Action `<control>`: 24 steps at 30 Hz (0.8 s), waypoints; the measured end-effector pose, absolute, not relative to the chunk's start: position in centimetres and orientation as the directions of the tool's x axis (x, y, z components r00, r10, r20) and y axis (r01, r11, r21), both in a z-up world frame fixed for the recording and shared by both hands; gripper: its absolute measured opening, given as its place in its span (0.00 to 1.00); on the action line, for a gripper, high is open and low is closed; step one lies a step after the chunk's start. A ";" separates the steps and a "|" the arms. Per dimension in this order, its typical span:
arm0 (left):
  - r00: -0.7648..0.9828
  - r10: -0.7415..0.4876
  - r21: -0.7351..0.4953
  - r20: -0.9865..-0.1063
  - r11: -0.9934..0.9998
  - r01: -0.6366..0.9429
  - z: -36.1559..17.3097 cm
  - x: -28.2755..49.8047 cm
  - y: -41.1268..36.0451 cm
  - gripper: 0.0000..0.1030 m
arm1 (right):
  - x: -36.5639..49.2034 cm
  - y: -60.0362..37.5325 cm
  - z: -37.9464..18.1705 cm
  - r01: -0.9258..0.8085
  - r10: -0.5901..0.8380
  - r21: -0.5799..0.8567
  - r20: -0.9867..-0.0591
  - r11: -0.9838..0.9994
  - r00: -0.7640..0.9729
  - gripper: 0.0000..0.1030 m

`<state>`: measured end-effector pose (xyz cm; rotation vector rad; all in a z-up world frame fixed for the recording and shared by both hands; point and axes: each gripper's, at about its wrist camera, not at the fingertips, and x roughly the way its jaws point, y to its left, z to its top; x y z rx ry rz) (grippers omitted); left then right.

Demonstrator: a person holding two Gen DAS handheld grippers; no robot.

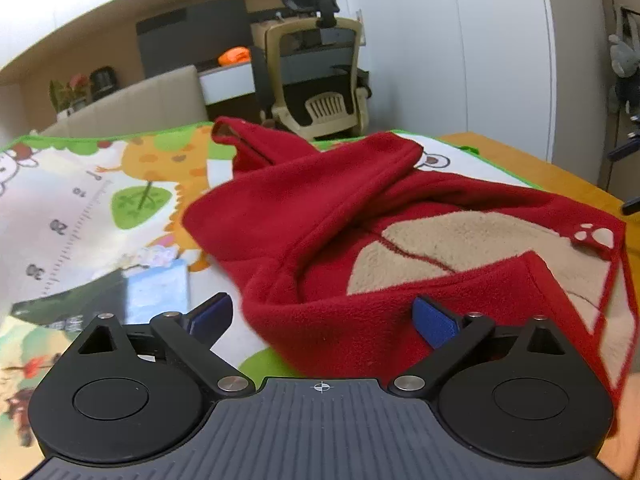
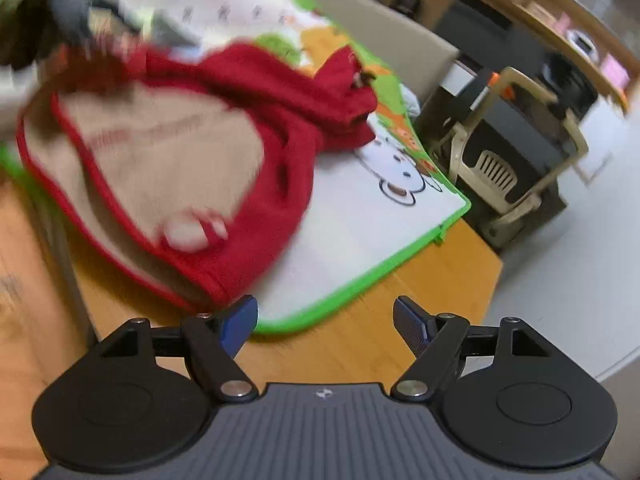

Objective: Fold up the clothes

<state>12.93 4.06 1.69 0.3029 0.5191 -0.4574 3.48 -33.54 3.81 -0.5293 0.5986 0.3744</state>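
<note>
My left gripper, spread wide, has the crumpled red fleece garment between its fingers at frame centre, nearer than my empty, spread right gripper.

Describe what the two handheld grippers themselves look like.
The left gripper and the right gripper look alike. Each has a grey ribbed body with a small white crosshair mark at its front edge, two round black discs at the sides, and black link arms joined by silver pins. The fingers carry blue textured pads. No cables or sleeves are visible.
</note>
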 end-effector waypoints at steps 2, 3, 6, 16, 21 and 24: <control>0.762 -0.342 0.150 -0.549 0.857 0.493 1.3 13.5 3.4 0.97 | 3.2 -32.1 5.3 -0.509 0.301 -0.256 -0.564 0.821 0.769 0.80; 0.765 -0.339 0.155 -0.548 0.858 0.490 1.2 13.6 3.1 0.97 | 3.1 -31.4 6.0 -0.527 0.359 -0.205 -0.531 0.825 0.768 0.84; 0.776 -0.323 0.167 -0.543 0.863 0.476 1.1 13.6 2.8 0.96 | 5.4 -27.2 4.9 -0.620 0.539 0.047 -0.551 0.783 0.638 0.94; 0.784 -0.306 0.134 -0.540 0.888 0.439 1.6 14.1 4.2 0.97 | 8.8 -14.7 -0.1 -0.758 0.706 0.232 -0.594 0.609 0.386 0.83; 0.786 -0.319 0.108 -0.530 0.893 0.436 2.0 14.6 5.3 0.97 | 9.7 -14.7 -0.4 -0.754 0.684 0.223 -0.626 0.618 0.375 0.30; 0.785 -0.338 0.126 -0.519 0.878 0.462 2.9 13.9 6.8 0.97 | 10.6 -16.5 0.8 -0.738 0.680 0.220 -0.610 0.638 0.406 0.23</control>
